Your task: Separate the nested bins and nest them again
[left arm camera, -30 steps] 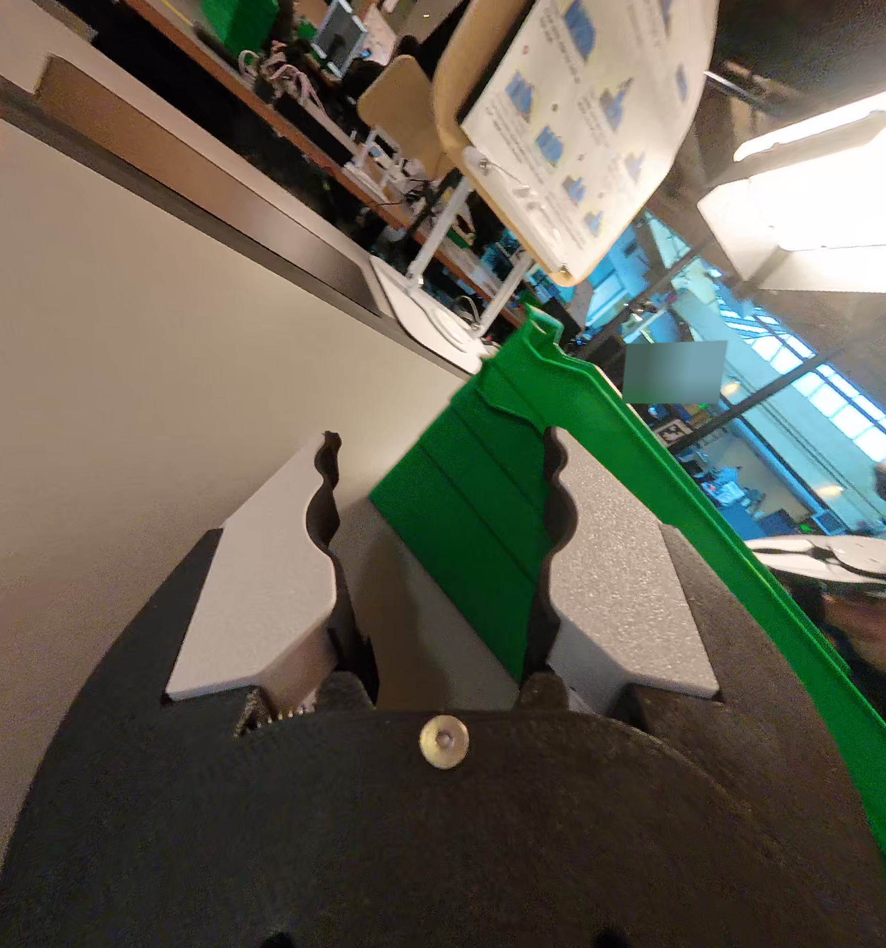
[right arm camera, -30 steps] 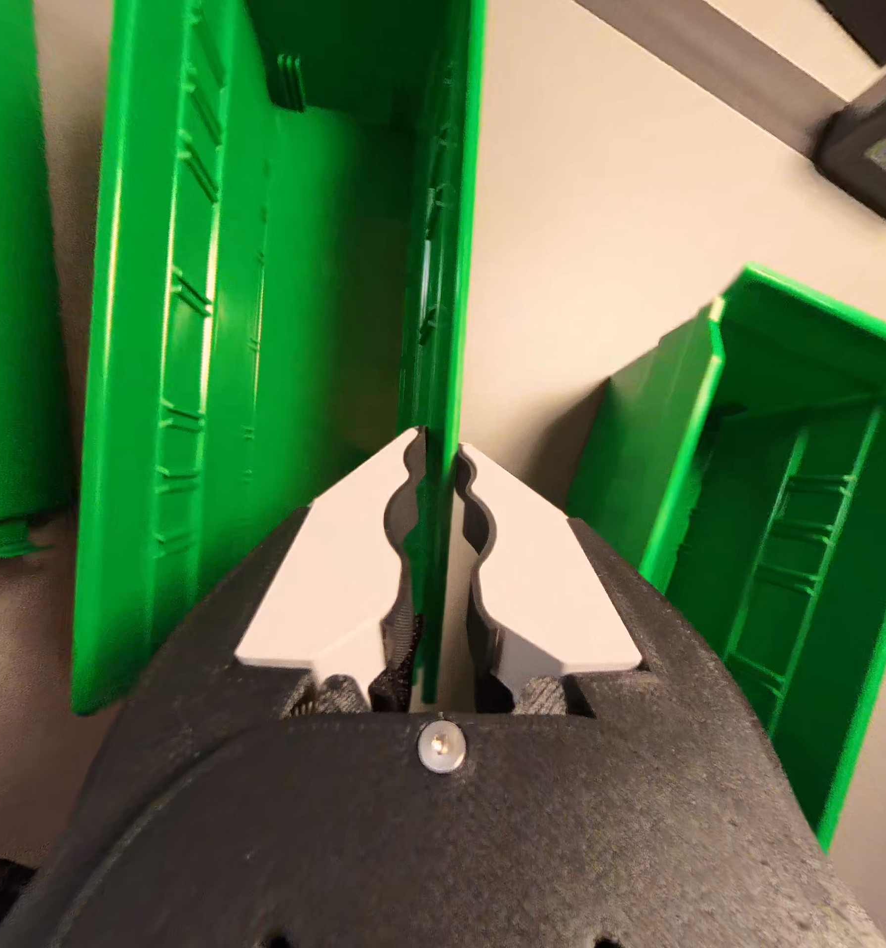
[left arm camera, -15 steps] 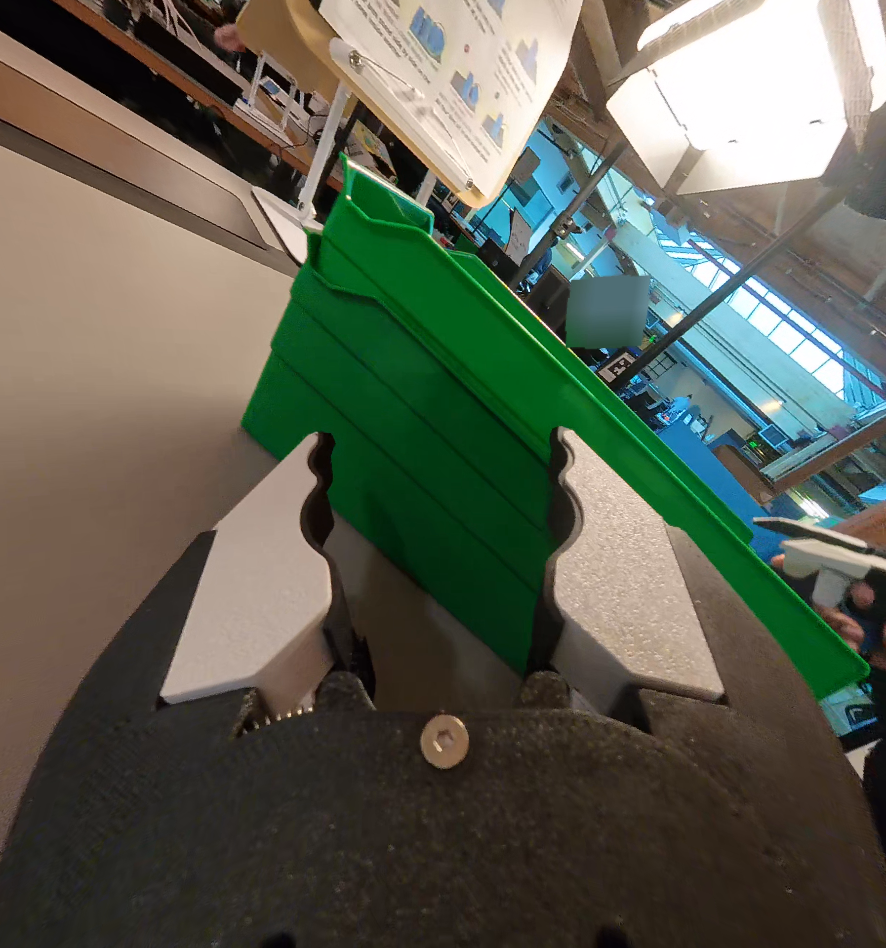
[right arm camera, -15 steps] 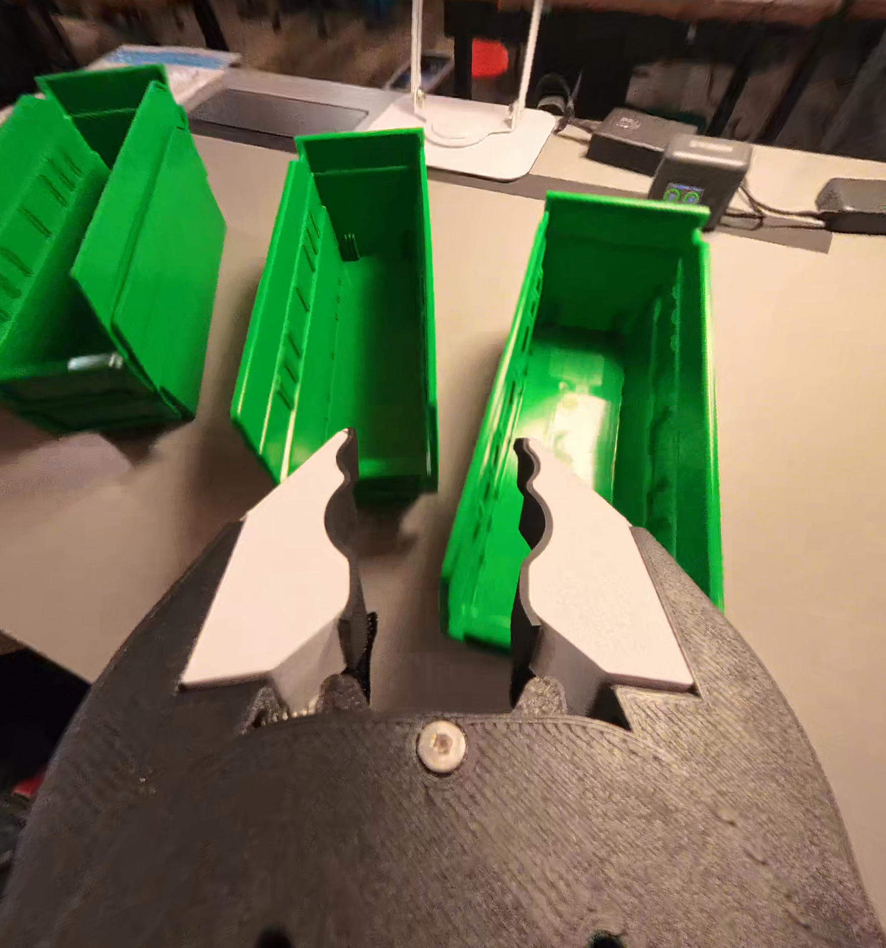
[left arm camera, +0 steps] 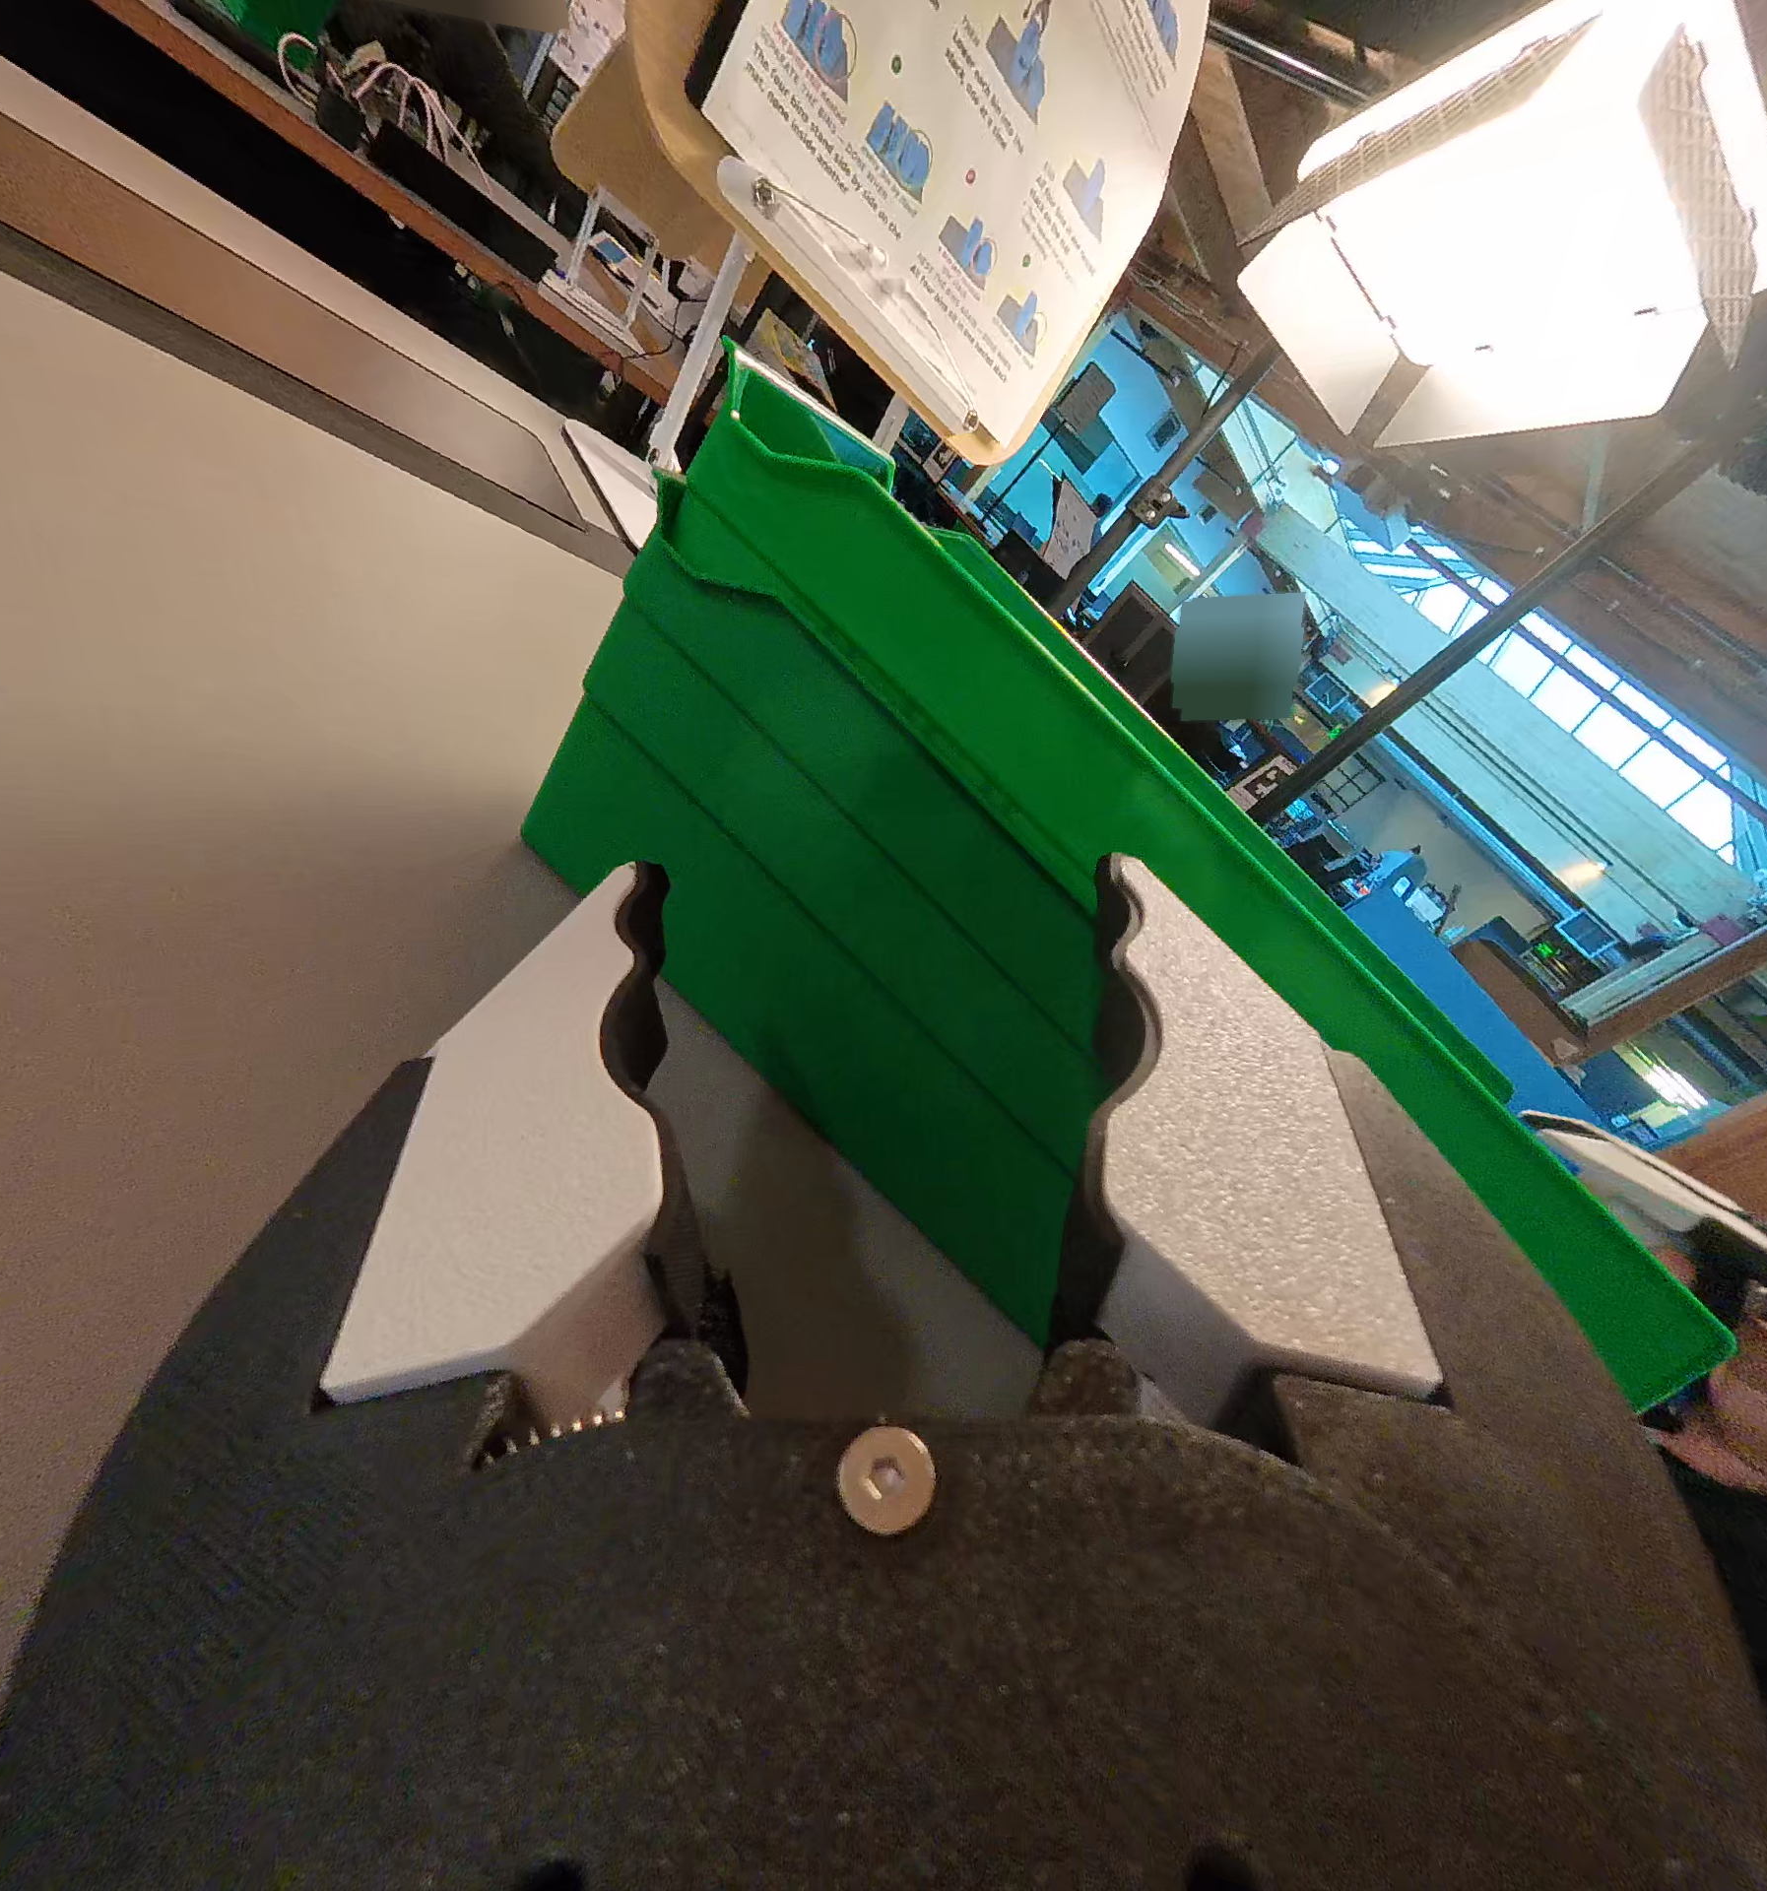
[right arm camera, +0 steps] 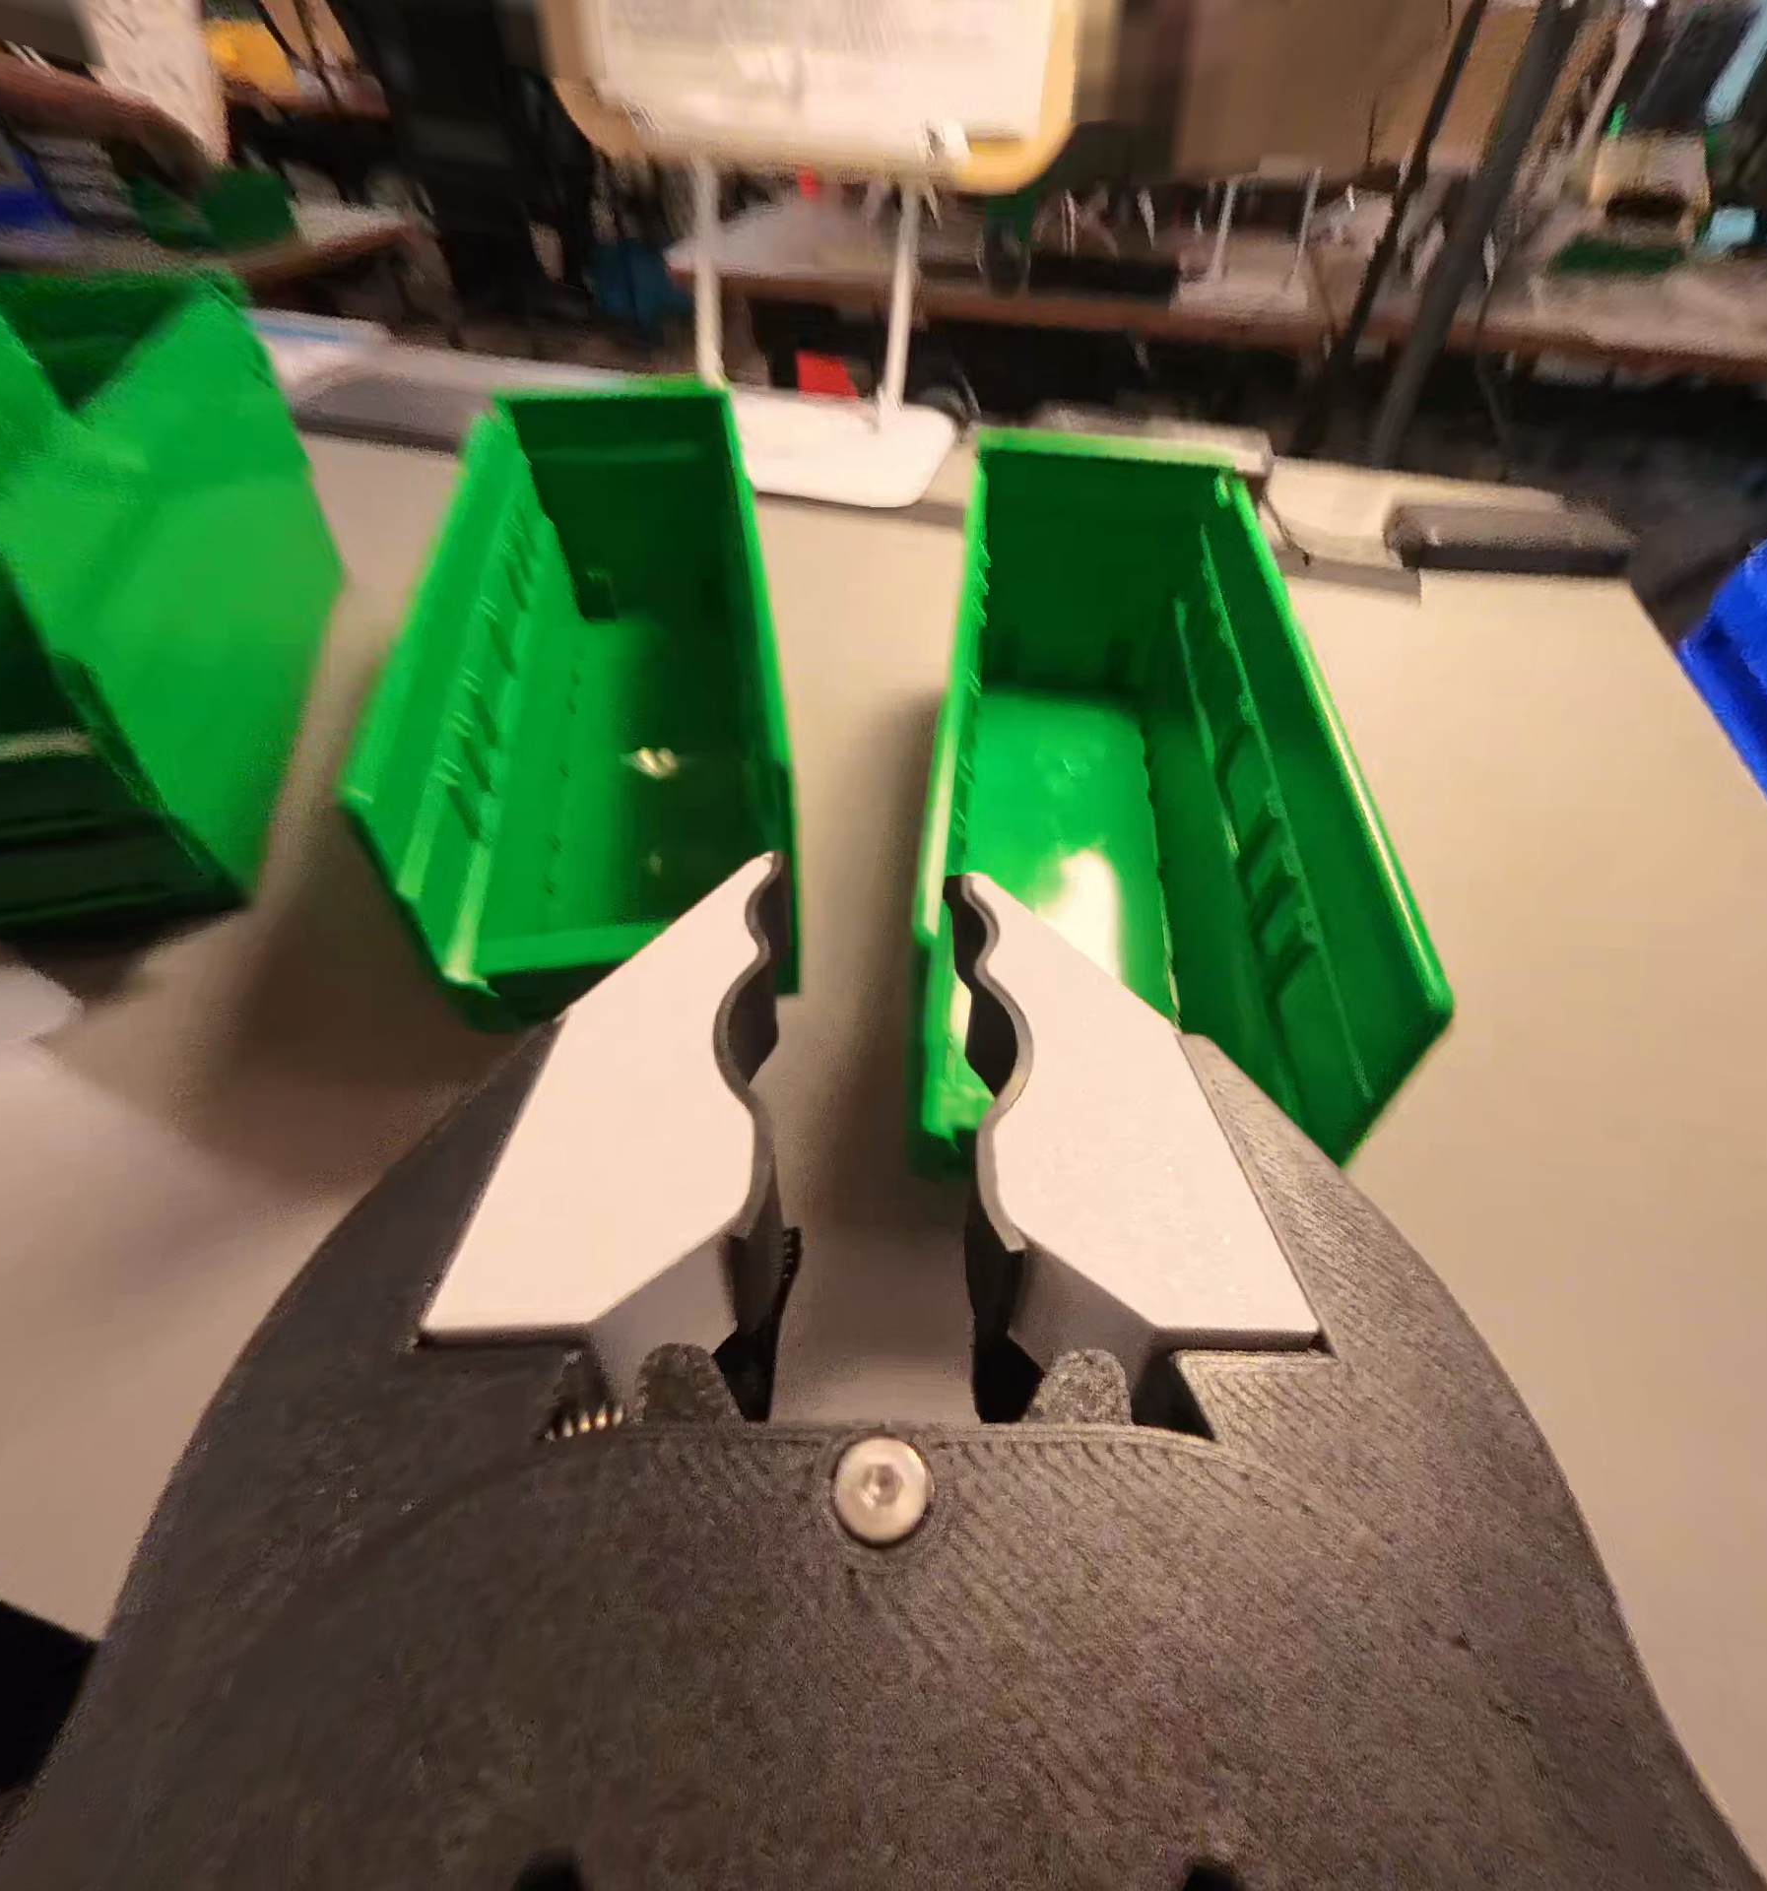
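Presently the left claw (left arm camera: 879,982) gapes wide before nested green bins (left arm camera: 859,819); the right claw (right arm camera: 864,972), part-open, holds nothing above two separated bins (right arm camera: 593,716).

Green bins (right arm camera: 1166,778) glossy smooth plastic; my gripper body (right arm camera: 879,1688) rough black (printed-looking); table (right arm camera: 1524,921) matt beige.

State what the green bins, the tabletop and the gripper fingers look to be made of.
Green bins: likely moulded plastic, glossy; bright glare on the floor, ribbed walls, thin rims.
Tabletop: smooth matt beige surface, perhaps laminate; no grain visible.
Right gripper fingers: pale grey, fine-grained matt, possibly printed plastic; its black body shows layer lines.
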